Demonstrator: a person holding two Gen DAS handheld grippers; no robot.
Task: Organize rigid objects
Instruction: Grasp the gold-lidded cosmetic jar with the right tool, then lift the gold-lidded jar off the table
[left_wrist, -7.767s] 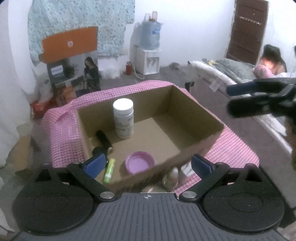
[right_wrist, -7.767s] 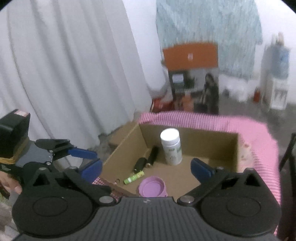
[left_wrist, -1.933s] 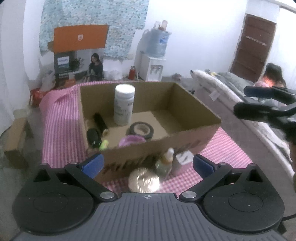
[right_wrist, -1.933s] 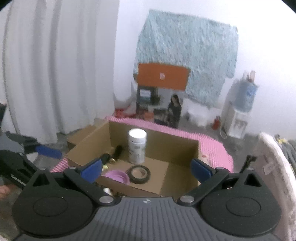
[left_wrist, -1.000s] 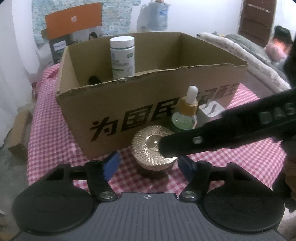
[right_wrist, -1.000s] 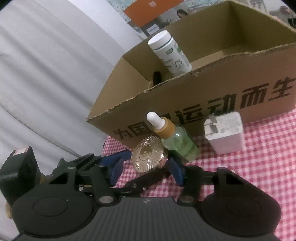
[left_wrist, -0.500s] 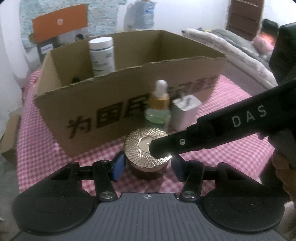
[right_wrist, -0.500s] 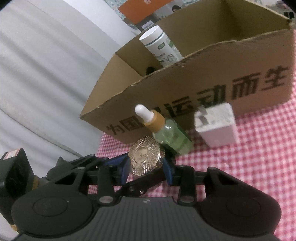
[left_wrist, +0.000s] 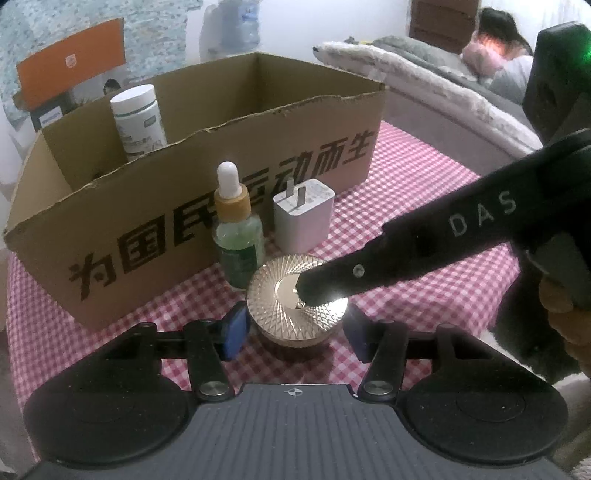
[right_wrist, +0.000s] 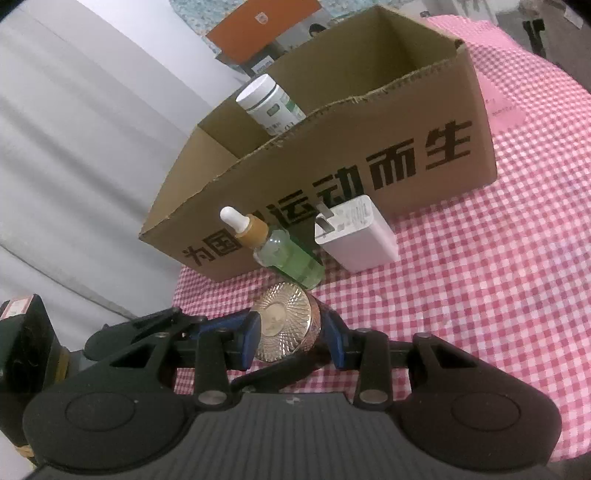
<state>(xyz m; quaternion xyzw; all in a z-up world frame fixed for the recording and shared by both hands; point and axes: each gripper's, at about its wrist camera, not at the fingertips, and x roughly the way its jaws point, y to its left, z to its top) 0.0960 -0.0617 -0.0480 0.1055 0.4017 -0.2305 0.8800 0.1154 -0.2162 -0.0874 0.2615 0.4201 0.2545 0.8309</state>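
**Editor:** What crowds the frame around the gold-lidded jar (left_wrist: 273, 295)?

**Photographer:** The jar stands on the pink-checked cloth of the desk (left_wrist: 424, 206), in front of an open cardboard box (left_wrist: 184, 229) printed with black characters. Between jar and box stand a green dropper bottle (left_wrist: 238, 236), just behind the jar, and a white charger plug (left_wrist: 303, 221) beside the bottle. A white pill bottle (left_wrist: 138, 118) stands upright inside the box at its left end. Behind the desk are a bed (left_wrist: 424, 85), where a person (left_wrist: 495, 48) lies, an orange carton (left_wrist: 70, 66), and a white curtain (right_wrist: 74, 147).

**Editor:** And the hand-held grippers?

**Photographer:** The right hand-held gripper (right_wrist: 292, 338) has its blue pads pressed on either side of the jar. Its black finger crosses the lid in the left wrist view and hides the centre. The left hand-held gripper (left_wrist: 295, 331) brackets the same jar, its jaws opening and its right pad just clear of the lid.

**Editor:** The count?

**Photographer:** One jar, one dropper bottle, one plug, one pill bottle, one box, two grippers.
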